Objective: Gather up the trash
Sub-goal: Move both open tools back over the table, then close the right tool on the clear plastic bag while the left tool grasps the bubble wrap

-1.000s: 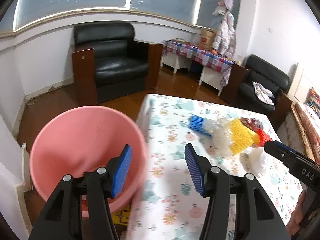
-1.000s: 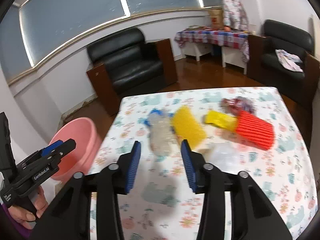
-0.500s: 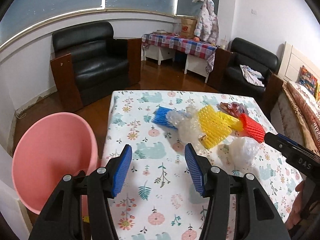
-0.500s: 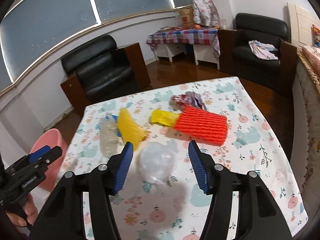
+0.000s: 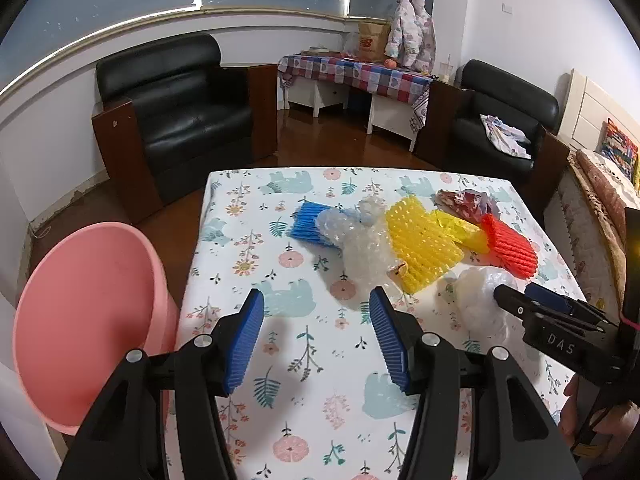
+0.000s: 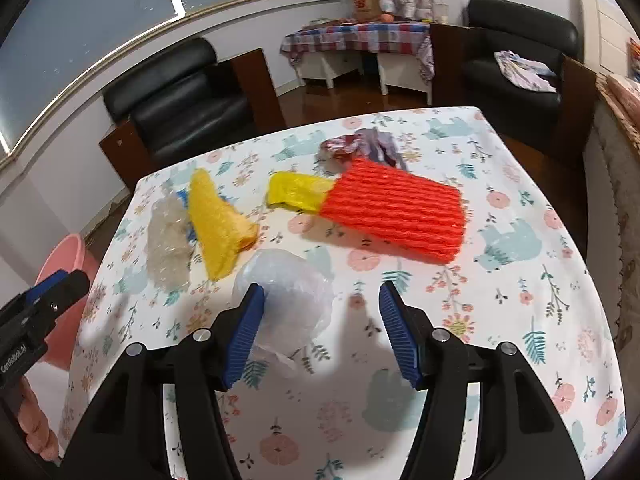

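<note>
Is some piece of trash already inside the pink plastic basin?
No, the pink plastic basin shows only its bare inside in the left wrist view.

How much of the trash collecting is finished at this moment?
Nothing looks collected: what shows of the pink bin is bare. In hand: the right tool, open, reaches around the white crumpled bag. Left: that bag, bubble wrap, and the blue, yellow and red nets.
</note>
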